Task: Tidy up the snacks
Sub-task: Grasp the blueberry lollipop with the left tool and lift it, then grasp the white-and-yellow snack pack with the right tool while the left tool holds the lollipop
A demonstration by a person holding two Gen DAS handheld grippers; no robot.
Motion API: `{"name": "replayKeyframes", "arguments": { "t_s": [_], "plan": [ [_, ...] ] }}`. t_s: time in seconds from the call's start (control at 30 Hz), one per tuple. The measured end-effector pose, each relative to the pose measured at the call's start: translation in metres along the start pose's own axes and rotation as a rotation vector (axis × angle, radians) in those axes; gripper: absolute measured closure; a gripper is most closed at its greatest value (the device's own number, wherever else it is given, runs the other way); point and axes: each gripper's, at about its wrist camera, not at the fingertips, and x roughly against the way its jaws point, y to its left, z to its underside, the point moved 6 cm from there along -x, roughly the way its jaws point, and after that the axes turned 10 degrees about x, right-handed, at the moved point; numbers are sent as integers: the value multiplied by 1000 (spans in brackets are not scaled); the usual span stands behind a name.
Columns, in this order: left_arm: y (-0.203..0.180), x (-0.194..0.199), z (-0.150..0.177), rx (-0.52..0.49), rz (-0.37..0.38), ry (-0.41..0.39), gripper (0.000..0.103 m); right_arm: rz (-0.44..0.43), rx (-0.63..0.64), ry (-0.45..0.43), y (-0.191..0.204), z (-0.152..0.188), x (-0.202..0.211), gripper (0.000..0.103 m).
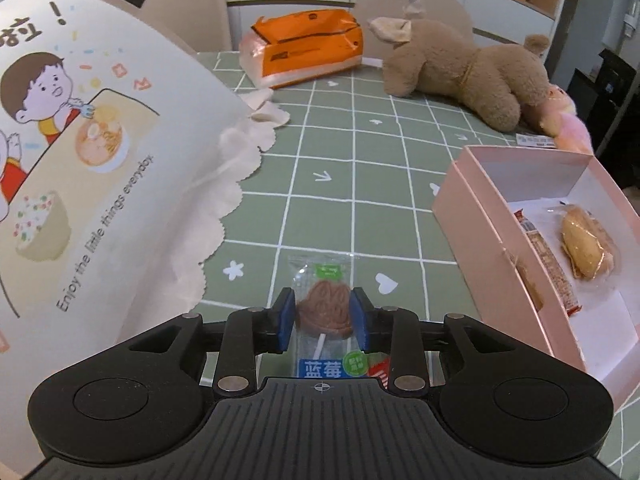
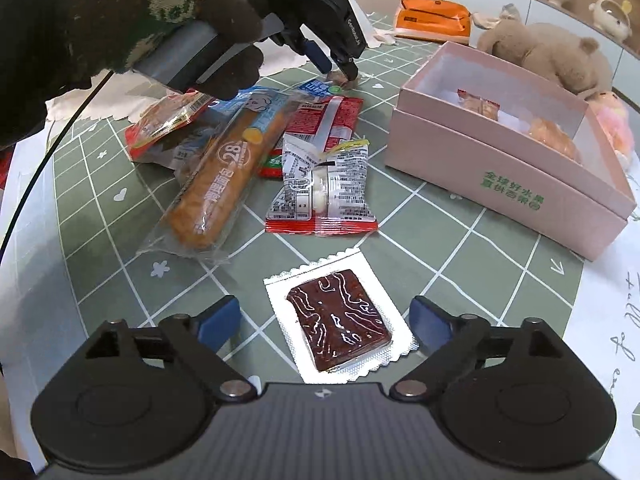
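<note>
My left gripper [image 1: 323,312] is shut on a brown lollipop [image 1: 325,308] in a clear wrapper, low over the green checked table [image 1: 340,184]. In the right wrist view the left gripper [image 2: 338,68] sits at the far end of the snack pile. My right gripper [image 2: 325,320] is open around a dark brown square snack [image 2: 338,320] in a white sachet, not touching it. A pink box [image 2: 500,176] at the right holds a bun [image 2: 554,140] and a red-wrapped bar [image 2: 480,106]; it also shows in the left wrist view [image 1: 480,236].
A sausage stick [image 2: 224,176], a red-and-white packet [image 2: 324,184] and several other packets lie mid-table. A brown plush [image 1: 460,68], an orange tissue pack [image 1: 308,48] and an illustrated paper bag [image 1: 80,160] stand around.
</note>
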Motion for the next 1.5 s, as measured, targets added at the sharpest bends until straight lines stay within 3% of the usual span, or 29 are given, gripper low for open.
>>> {"name": "replayKeyframes", "arguments": {
  "t_s": [0.2, 0.37, 0.43, 0.53, 0.63, 0.7, 0.83, 1.07, 1.17, 1.3, 1.5],
  "plan": [
    [-13, 6, -1, -61, 66, -22, 69, 0, 5, -11, 3, 1, 1, 3],
    [-32, 0, 9, -255, -10, -7, 67, 5, 4, -25, 5, 3, 0, 0],
    [-34, 0, 9, -220, 44, 8, 56, 3, 6, -28, 4, 4, 0, 0],
    [-36, 3, 7, -176, 117, 16, 55, 1, 10, -31, 5, 5, 1, 0],
    [-29, 3, 3, -183, 11, -33, 59, 0, 12, -39, 5, 6, 1, 0],
    [-22, -2, 1, -165, -32, -24, 57, 2, 12, -46, 5, 7, 1, 0],
    [-15, -8, -1, -126, -8, -13, 55, 3, 12, -50, 5, 8, 2, 0],
    [-14, -3, 6, -57, 27, 47, 61, -17, 27, -21, 3, 8, 3, 0],
    [-4, 15, 17, -2, 38, 53, 62, -38, 44, 12, -1, 9, 4, 0],
    [21, 66, 30, 154, 76, -20, 62, -79, 51, 48, -11, 8, 6, 0],
    [49, 144, 69, 335, 64, -90, 62, -102, 6, 14, -26, -7, 6, 0]
  ]
}}
